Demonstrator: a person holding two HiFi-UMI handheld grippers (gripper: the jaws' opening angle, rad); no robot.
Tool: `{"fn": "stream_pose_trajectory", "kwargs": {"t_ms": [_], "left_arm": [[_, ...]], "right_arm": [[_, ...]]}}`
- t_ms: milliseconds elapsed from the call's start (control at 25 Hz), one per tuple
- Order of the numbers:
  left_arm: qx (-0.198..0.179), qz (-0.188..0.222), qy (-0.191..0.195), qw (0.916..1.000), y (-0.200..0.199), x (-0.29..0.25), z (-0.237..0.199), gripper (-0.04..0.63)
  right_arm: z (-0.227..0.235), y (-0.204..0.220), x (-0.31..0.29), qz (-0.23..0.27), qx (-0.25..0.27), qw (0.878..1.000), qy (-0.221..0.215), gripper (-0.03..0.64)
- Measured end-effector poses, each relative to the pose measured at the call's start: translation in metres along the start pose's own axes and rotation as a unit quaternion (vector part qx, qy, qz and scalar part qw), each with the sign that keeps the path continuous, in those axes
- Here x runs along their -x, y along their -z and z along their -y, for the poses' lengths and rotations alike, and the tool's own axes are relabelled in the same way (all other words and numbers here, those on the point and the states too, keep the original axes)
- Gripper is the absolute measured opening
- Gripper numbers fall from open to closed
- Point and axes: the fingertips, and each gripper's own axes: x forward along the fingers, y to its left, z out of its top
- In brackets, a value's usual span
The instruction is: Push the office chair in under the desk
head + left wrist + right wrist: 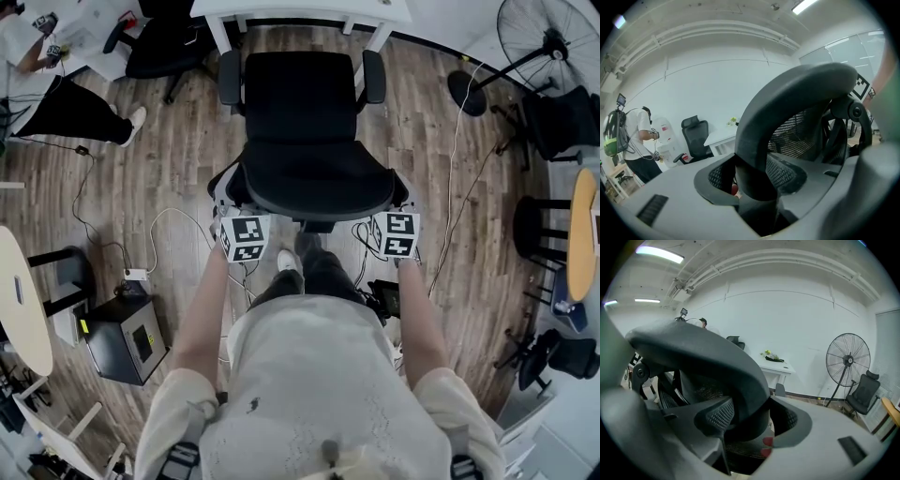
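1. Squarely toward the white bench point(300, 11) the office chair point(302, 98) is pointed. Its seat faces the bench, its backrest point(314, 178) is turned to the person, and its front-to-back axis runs straight up the head view.
2. The chair is stood on the wooden floor point(169, 159), with the seat's front edge just at the bench's near edge and the rest of it outside.
3. The left tool point(754, 180) is clamped on the left end of the backrest's upper rim, which is pinched between its jaws.
4. The right tool point(754, 420) is clamped likewise on the right end of that rim.
5. Farther out, a second black chair point(164, 42) is seen at the bench's left, a standing fan point(548, 42) far right, and a black box point(127, 337) on the floor to the person's left.
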Motion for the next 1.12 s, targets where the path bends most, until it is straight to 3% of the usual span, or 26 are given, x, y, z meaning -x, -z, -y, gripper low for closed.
{"fn": "stream_pose_trajectory", "kwargs": {"t_ms": [1120], "left_arm": [[-0.006, 0.002, 0.005, 1.0, -0.024, -0.088, -0.052, 0.219]], "right_arm": [[0.016, -0.046, -0.088, -0.001, -0.002, 1.0, 0.009, 0.244]]}}
